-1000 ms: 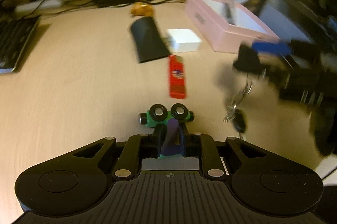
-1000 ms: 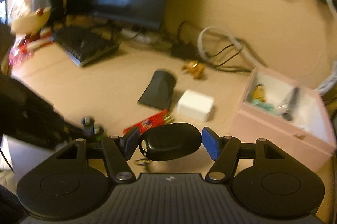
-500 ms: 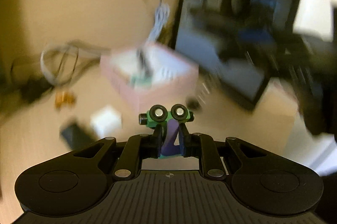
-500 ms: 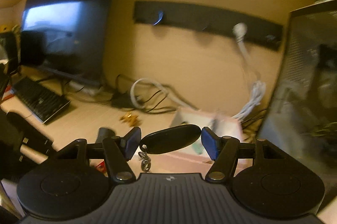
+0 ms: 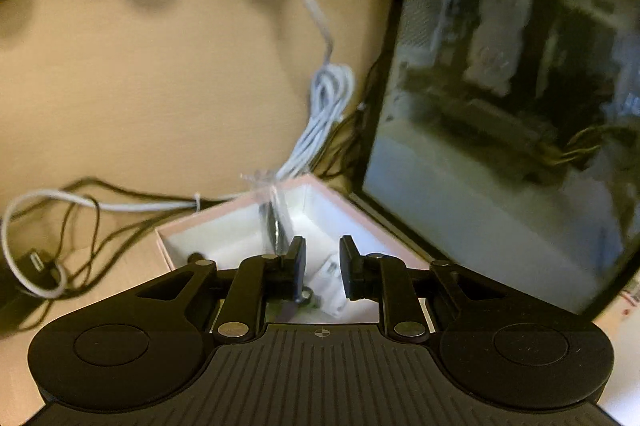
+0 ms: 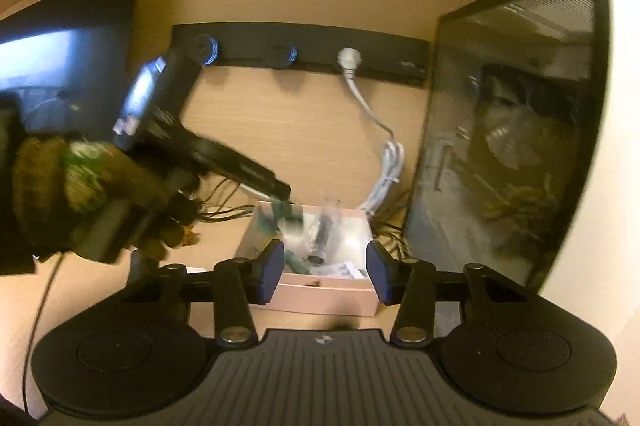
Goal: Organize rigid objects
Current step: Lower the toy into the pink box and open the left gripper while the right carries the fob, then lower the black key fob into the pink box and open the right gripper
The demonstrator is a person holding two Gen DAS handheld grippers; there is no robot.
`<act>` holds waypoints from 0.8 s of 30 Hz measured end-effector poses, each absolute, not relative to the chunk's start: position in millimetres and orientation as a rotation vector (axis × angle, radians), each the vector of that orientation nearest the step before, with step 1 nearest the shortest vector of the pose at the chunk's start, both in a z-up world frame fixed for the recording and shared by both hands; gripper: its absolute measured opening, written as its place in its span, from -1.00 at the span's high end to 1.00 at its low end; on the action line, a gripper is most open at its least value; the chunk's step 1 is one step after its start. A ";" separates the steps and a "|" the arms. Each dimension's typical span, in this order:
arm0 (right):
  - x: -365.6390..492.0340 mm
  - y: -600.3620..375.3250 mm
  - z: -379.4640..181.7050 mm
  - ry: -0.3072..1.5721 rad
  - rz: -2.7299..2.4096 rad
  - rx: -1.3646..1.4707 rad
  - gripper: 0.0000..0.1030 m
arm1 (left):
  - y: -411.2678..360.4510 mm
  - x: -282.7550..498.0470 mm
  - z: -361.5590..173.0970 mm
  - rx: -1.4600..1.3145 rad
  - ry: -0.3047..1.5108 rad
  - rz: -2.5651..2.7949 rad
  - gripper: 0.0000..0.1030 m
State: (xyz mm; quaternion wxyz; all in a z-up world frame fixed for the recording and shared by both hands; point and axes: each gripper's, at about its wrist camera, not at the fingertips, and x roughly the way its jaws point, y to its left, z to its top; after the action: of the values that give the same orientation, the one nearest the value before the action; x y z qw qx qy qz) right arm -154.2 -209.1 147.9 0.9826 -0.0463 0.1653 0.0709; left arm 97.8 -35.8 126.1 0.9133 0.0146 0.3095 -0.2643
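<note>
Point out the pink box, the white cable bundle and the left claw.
pink box [image 6: 320,296]: right wrist view, near outer wall.
white cable bundle [image 5: 326,113]: left wrist view, middle of the looped coil.
left claw [image 5: 322,268]: left wrist view, gap midway between its fingertips, nothing held.

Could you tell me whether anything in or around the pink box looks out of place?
Yes: a dark item in a clear wrapper stands on end in the pink box, poking above its rim instead of lying flat.

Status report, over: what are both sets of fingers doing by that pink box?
Left gripper open, empty, over pink box. Right gripper empty, fingers just closing, before the box. Path looks clear.
</note>
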 end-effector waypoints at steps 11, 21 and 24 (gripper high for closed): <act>-144.6 -234.0 87.2 0.613 0.163 -0.087 -0.06 | 2.0 48.1 116.2 -0.105 0.715 -0.496 0.60; -102.3 -225.1 22.3 0.810 0.076 0.130 -0.07 | 39.3 -21.9 103.0 -0.124 0.815 -0.475 0.60; -92.5 -221.3 2.6 0.832 0.014 0.156 -0.07 | 51.0 -32.2 99.3 -0.150 0.831 -0.451 0.60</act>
State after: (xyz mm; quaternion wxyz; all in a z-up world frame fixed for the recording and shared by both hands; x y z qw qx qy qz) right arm -92.5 -221.3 2.6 0.9117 0.0759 0.4037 0.0070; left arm -32.2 51.0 99.3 0.8877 -0.0719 0.3998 -0.2168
